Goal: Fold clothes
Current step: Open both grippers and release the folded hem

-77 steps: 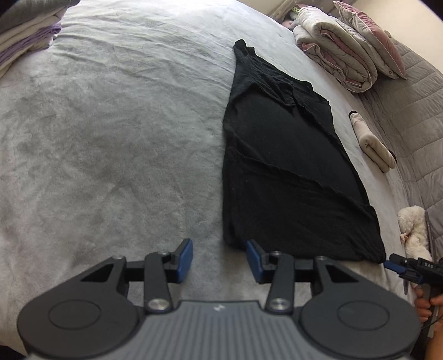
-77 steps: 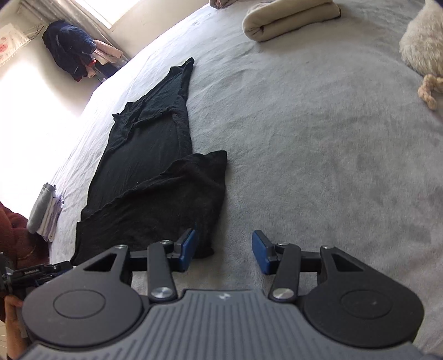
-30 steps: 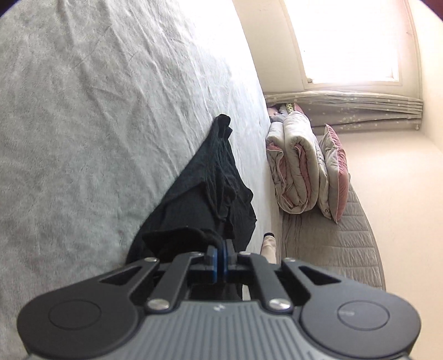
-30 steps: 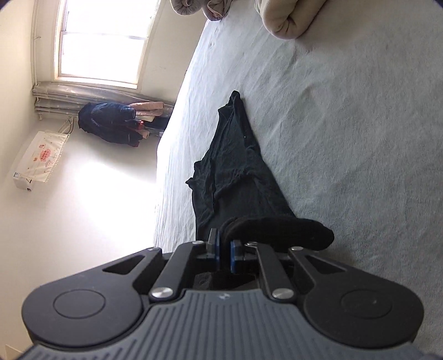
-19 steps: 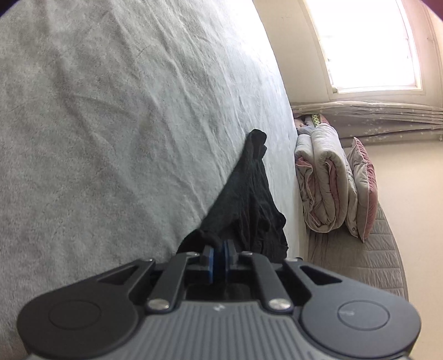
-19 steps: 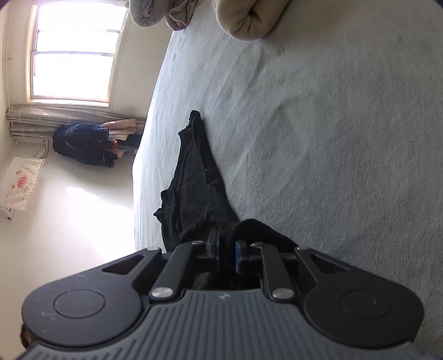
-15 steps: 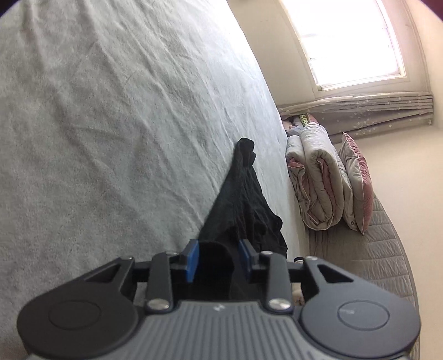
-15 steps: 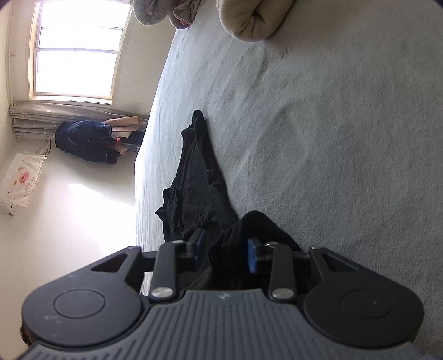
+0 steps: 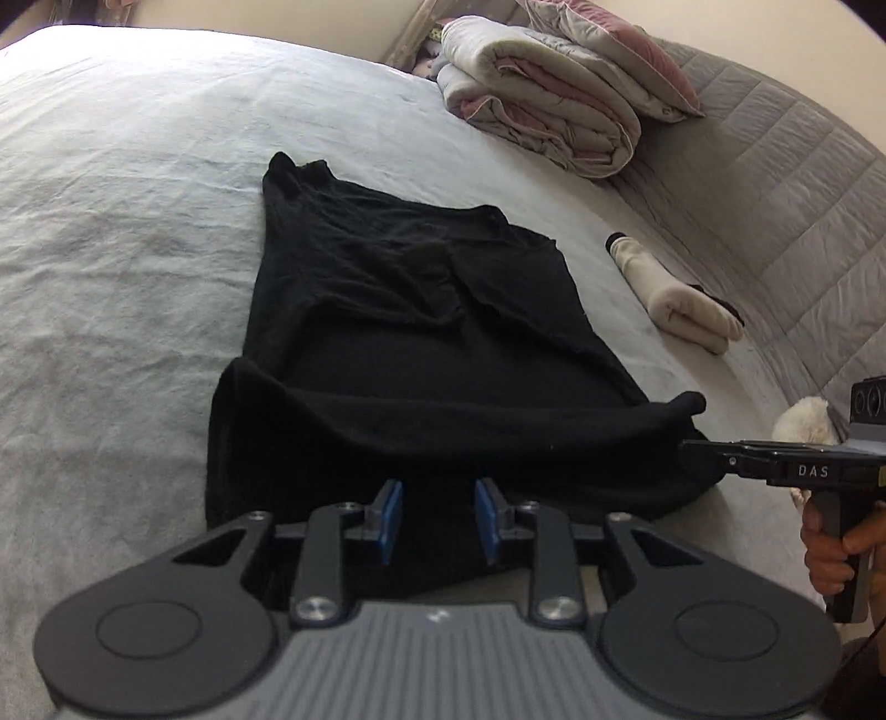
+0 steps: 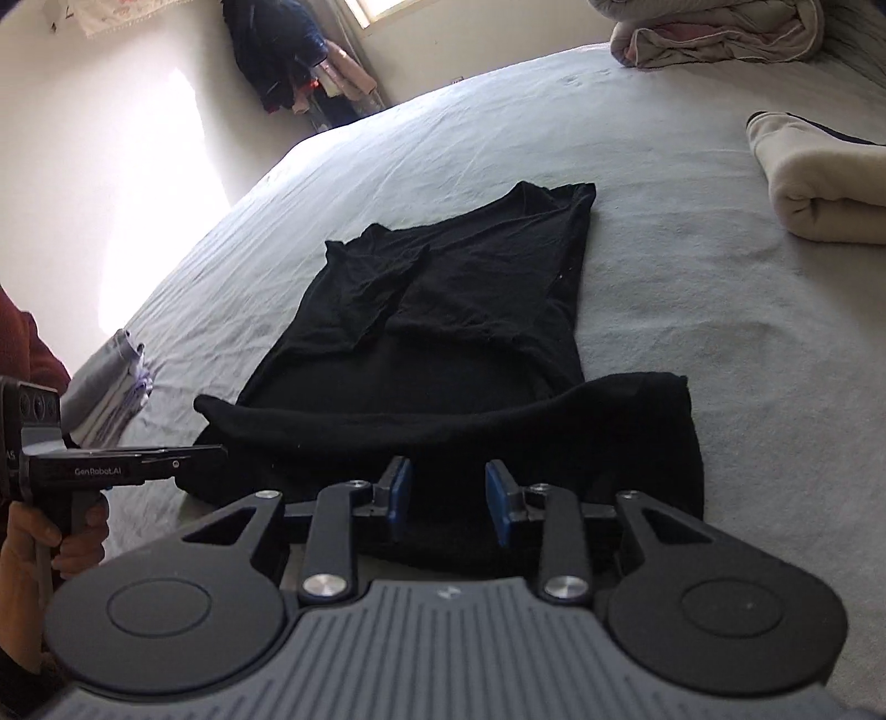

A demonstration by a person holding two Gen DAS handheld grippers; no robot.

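A black garment (image 9: 415,332) lies lengthwise on the grey bed (image 9: 111,221), its near end doubled over into a thick fold. My left gripper (image 9: 434,518) hovers over the fold's left part. Its jaws are closing, the blue pads apart and pressing nothing, with black cloth showing below the gap. Over the right part of the garment (image 10: 454,310), my right gripper (image 10: 448,498) stands the same way, jaws closing and pads apart. Each gripper shows in the other's view: the right gripper (image 9: 714,454) by the fold's right end, the left gripper (image 10: 210,451) by its left end.
A folded pink-grey duvet (image 9: 542,111) and a rolled cream towel (image 9: 681,299) lie by the quilted headboard, a white plush toy (image 9: 803,421) nearer. A stack of folded clothes (image 10: 111,382) sits at the bed's left. Clothes (image 10: 288,50) hang by the window. A hand (image 9: 836,548) holds each handle.
Both grippers were shut on the garment's near end and carried it forward over the rest. They have let go, opened and rolled back to level; the folded end now lies on the garment.
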